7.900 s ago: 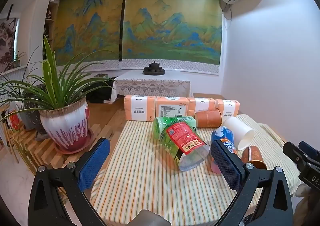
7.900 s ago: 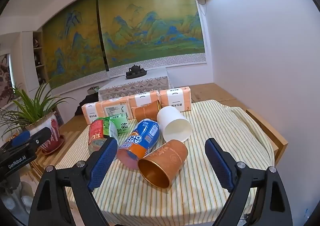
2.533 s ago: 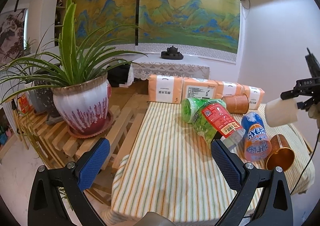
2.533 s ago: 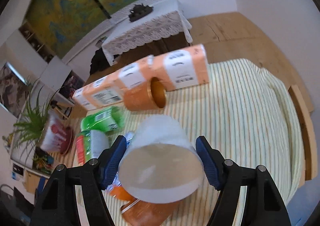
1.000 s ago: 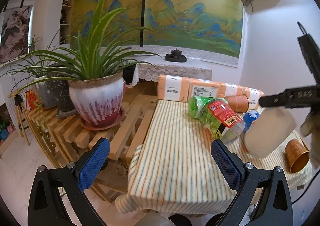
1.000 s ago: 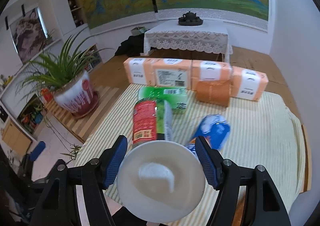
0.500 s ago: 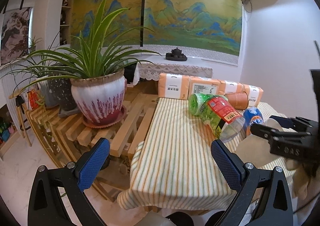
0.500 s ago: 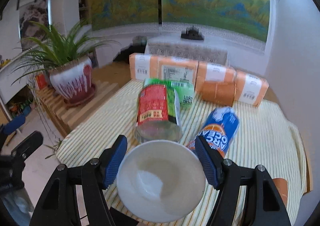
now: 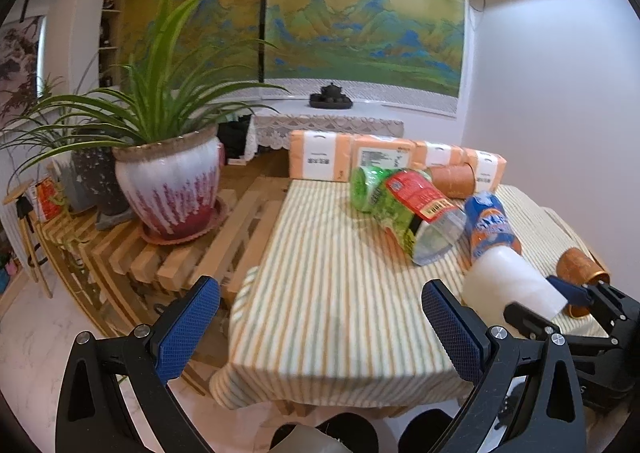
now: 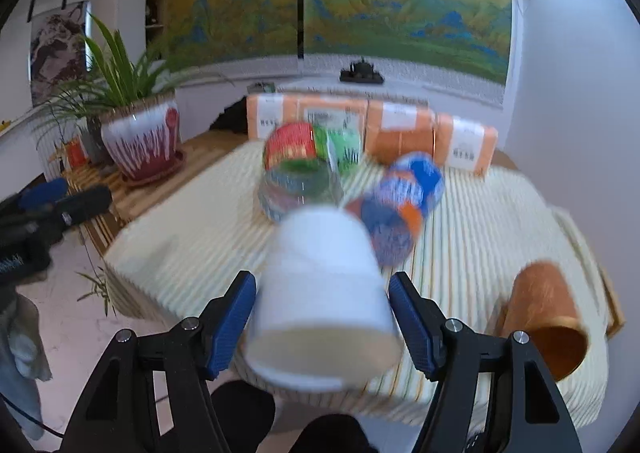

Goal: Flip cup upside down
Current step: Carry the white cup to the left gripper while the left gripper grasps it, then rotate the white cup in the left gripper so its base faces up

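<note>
Cup [image 10: 324,285] clamped in right gripper [image 10: 322,317], mouth toward cam & not yet inverted on table [image 9: 340,293] — flip approx half done; left gripper [image 9: 320,329] gapes, empty.

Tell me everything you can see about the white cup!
The white cup is plain, looks like paper, and widens toward its rim. The right gripper squeezes it between blue pads, tilted, the open mouth toward the wrist camera, the closed bottom pointing away. It hangs at the near edge of the striped tablecloth. The picture is blurry.
</note>
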The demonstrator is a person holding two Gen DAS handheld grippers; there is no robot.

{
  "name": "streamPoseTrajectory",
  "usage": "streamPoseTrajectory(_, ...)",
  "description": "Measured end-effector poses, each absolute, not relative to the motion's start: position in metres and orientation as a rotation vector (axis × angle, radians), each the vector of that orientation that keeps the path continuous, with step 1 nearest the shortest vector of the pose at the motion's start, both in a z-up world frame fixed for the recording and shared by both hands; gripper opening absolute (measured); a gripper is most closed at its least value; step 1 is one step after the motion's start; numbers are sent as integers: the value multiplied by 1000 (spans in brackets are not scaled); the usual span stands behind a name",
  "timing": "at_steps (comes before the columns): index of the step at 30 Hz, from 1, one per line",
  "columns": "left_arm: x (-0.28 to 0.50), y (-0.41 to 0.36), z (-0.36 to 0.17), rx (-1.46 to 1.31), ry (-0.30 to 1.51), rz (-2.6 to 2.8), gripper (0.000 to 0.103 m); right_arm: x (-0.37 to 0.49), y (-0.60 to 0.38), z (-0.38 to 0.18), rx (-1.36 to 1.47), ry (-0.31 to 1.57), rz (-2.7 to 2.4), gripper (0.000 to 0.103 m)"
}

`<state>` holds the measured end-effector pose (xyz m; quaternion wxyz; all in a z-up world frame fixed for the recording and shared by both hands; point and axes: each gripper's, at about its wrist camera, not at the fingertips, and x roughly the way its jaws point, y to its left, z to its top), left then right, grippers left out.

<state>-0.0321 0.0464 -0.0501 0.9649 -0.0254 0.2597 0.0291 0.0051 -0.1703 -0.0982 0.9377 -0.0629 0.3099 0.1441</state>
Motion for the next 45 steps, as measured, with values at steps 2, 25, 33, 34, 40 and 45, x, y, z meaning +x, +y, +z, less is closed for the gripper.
streamPoseTrajectory(2,-30,44,-50,-51,531,54,102,6,-169,-100,-121,607,281,65)
streamPoseTrajectory(25,30,34,-47,-211,772,-114,102,-15,-190,-77,-43,571,315,78)
streamPoseTrajectory(33,54,-9,-51,-204,904,-177,102,-22,-224,-80,13,605,270,79)
streamPoseTrajectory(34,57,-15,-51,-192,916,-181,102,-23,-227,-81,12,605,264,79)
streamPoseTrajectory(40,75,-35,-54,-176,999,-222,102,-26,-241,-79,26,599,246,79)
streamPoseTrajectory(45,87,-43,-54,-168,1049,-242,101,-27,-248,-78,23,593,231,79)
